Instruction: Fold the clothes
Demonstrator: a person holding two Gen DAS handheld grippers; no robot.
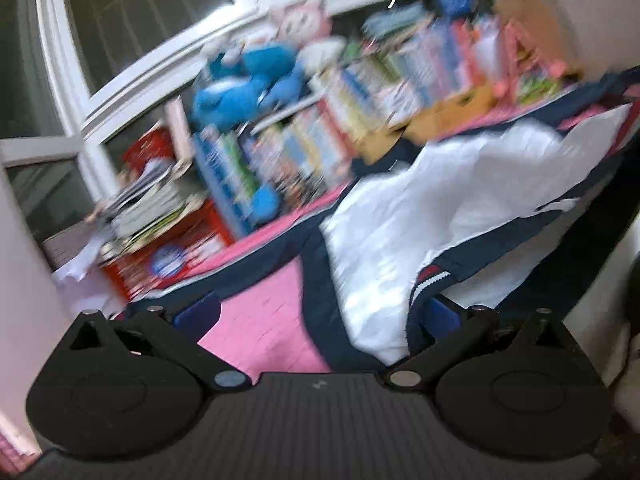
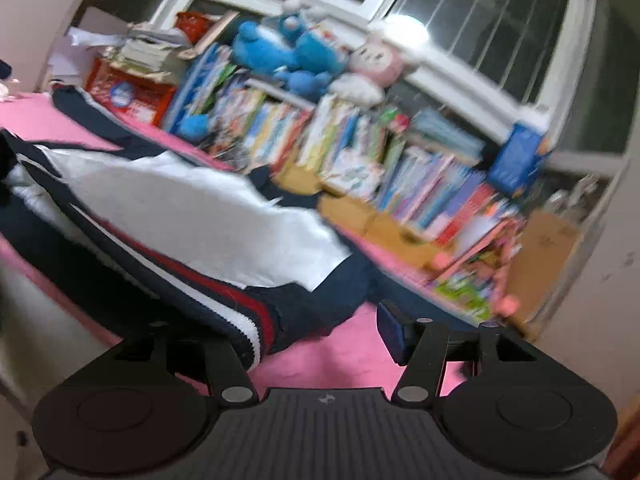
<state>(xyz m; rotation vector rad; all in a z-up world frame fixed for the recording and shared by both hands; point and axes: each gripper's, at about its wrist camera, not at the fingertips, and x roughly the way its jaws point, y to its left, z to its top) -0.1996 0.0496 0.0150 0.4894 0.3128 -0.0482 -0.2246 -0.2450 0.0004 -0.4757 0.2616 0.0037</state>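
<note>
I count one navy-and-white jacket (image 2: 192, 208), two blue plush toys (image 2: 280, 52), one pink plush (image 2: 380, 62), two grippers (image 1: 316, 316) (image 2: 320, 328).

A navy-blue jacket with a white quilted lining (image 2: 192, 208) sprawls open on the pink bed surface — lining turned up, rumpled and partly folded over itself, its red-and-white striped ribbed hem (image 2: 244, 312) at the near edge — a dark sleeve (image 2: 88, 112) trailing off behind.
</note>
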